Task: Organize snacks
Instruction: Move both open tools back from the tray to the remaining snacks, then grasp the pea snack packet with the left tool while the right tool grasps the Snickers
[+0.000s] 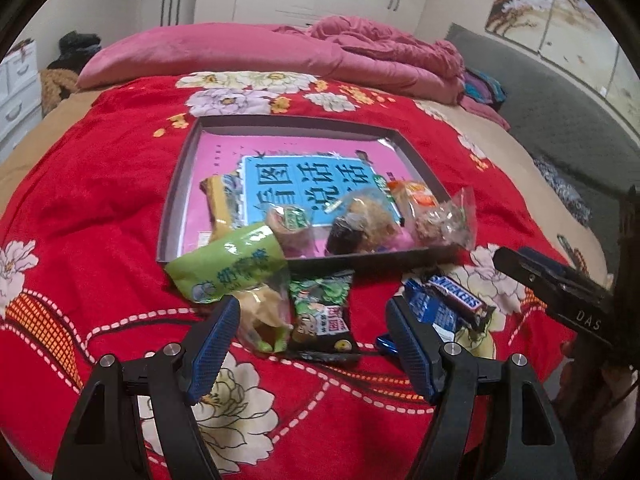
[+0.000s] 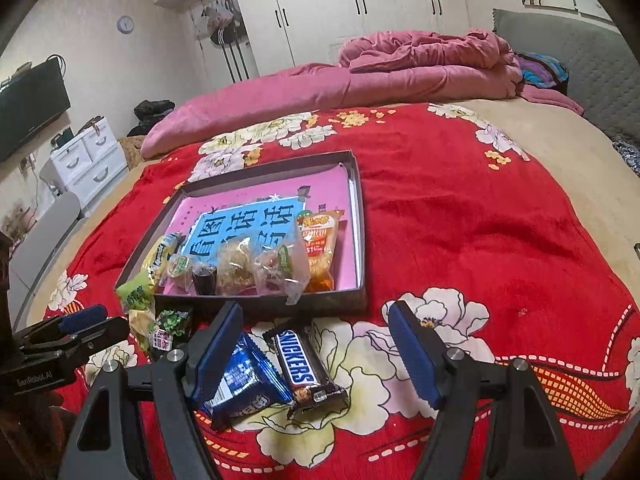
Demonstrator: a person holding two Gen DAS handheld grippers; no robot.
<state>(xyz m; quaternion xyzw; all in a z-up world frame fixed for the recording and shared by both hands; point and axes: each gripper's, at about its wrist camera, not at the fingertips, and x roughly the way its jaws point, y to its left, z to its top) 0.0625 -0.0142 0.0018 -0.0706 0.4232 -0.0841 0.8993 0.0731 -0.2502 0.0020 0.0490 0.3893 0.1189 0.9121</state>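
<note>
A: Four snacks not yet in the box: green bag, dark green packet, blue packet, Snickers bar. All lie on the red blanket just in front of the box's near wall; the green bag rests on that wall's left corner.

B: Grippers?

A: Left gripper spread, nothing pinched; dark green packet sits between its jaws at about 12 o'clock, green bag at 11. Right gripper also spread and empty; Snickers bar lies between its jaws, blue packet touching the left pad.

B: How to do the pick well?

A: My call: left should centre on the dark green packet, come down straight, pinch across the short width, avoid snagging the green bag. Lift clear over the box wall, drop into the bare pink area at 12 o'clock, not onto the crowded front row.
</note>
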